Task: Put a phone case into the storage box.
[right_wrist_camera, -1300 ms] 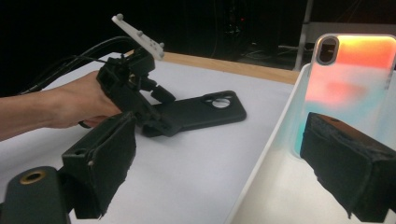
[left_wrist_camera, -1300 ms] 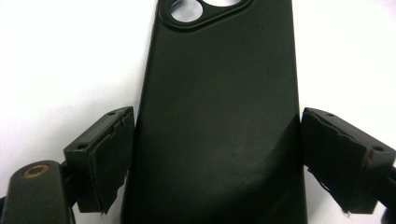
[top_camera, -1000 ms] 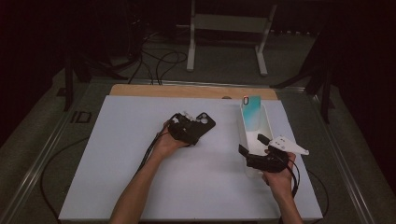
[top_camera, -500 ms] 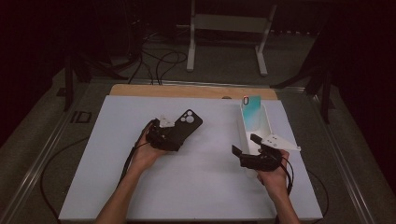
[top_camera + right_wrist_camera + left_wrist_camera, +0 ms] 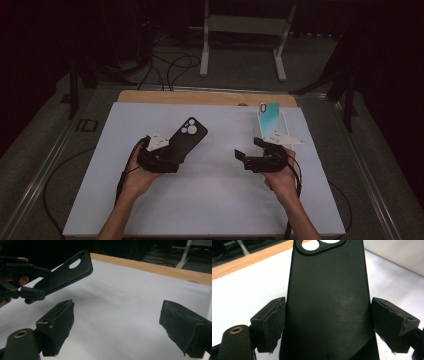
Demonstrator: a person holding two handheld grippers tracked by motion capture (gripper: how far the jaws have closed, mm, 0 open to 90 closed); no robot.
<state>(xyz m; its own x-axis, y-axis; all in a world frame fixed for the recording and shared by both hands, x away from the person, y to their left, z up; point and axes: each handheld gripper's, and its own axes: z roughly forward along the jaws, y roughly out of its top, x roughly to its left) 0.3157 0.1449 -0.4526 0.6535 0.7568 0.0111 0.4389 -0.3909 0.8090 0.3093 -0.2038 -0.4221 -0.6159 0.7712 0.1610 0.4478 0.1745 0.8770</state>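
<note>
Left hand-held gripper [image 5: 167,157]: clamped on the black case [image 5: 187,137], pads against its two long edges.
Case: lifted off the white worktop [image 5: 215,200], camera cut-out pointing far and right, left of centre.
Right hand-held gripper [image 5: 246,157]: jaws apart, nothing between them, above the worktop's right side.
Teal phone [image 5: 270,117]: far right, in a white box [image 5: 284,131].
</note>
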